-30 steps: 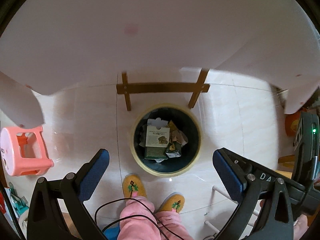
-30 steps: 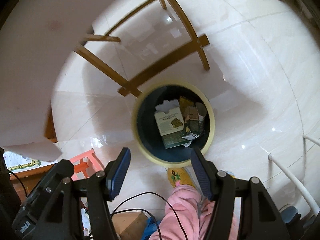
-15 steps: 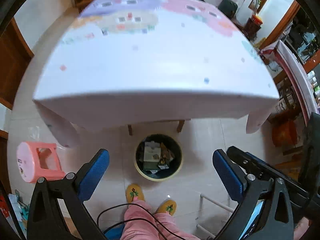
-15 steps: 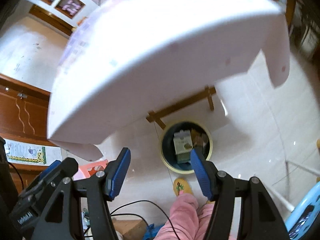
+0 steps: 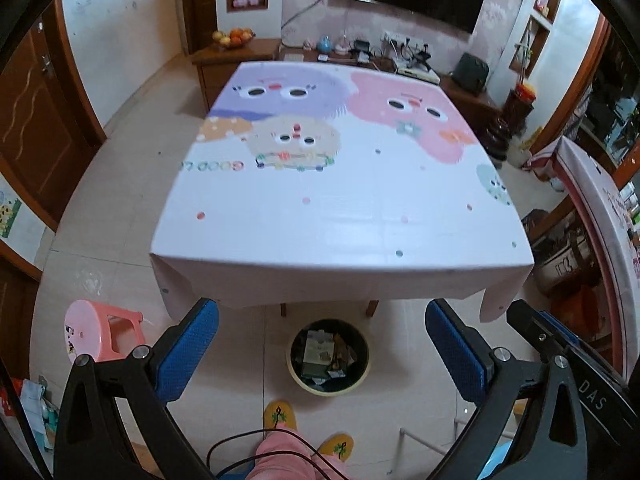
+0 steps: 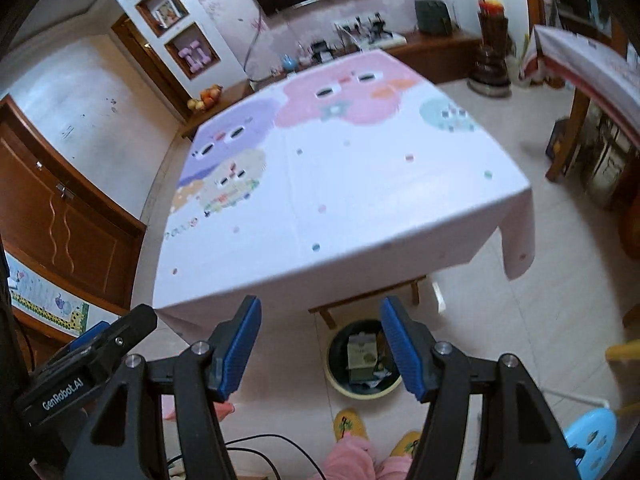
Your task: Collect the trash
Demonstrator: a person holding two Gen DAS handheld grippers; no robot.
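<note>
A round trash bin with a yellow rim stands on the floor under the table's near edge; it also shows in the right wrist view. Cartons and wrappers lie inside it. My left gripper is open and empty, held high above the bin. My right gripper is open and empty, also high above the floor. The table wears a white cloth with pastel cartoon faces, and no loose items show on it.
A pink stool stands on the floor at the left. A light blue stool is at the right. My yellow slippers are just before the bin. A sideboard with a fruit bowl and a TV line the far wall.
Both grippers have risen from just over the bin to well above the table. The view now takes in the whole tabletop. Both jaws stay open and empty.
</note>
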